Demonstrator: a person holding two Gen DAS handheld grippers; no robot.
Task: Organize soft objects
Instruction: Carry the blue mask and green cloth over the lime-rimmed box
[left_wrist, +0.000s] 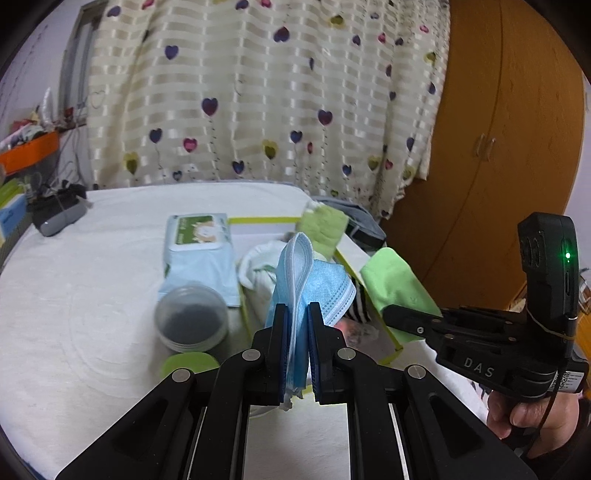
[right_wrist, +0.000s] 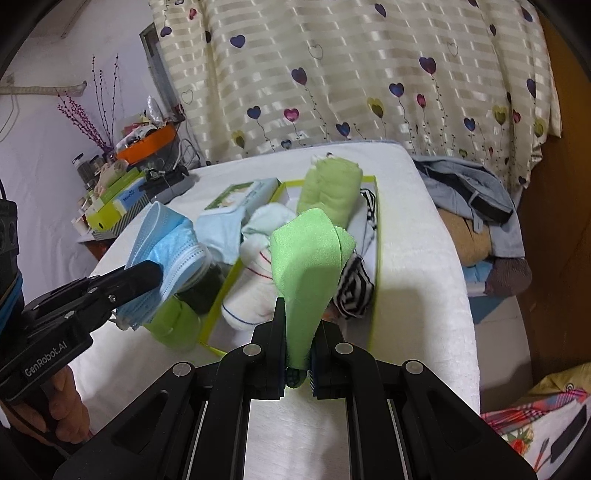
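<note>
My left gripper (left_wrist: 298, 314) is shut on a folded blue face mask (left_wrist: 314, 280), which sticks up between its pads over the near edge of the yellow-rimmed tray (left_wrist: 266, 220). My right gripper (right_wrist: 300, 354) is shut on a bright green cloth (right_wrist: 306, 258), held up above the tray (right_wrist: 375, 221). Inside the tray lie white socks (right_wrist: 251, 284), a black-and-white striped piece (right_wrist: 354, 284) and a green plush item (right_wrist: 330, 184). Each wrist view shows the other gripper: the right gripper (left_wrist: 395, 315) with the green cloth (left_wrist: 399, 284), the left gripper (right_wrist: 153, 275) with the mask (right_wrist: 166, 251).
A pack of wet wipes (left_wrist: 199, 251) and a round lidded jar (left_wrist: 192, 317) sit left of the tray on the white-covered table (left_wrist: 74, 295). A green lid (left_wrist: 188, 363) lies near. Folded clothes (right_wrist: 469, 199) are piled past the table's right edge. A cluttered shelf (right_wrist: 122, 192) stands at the left.
</note>
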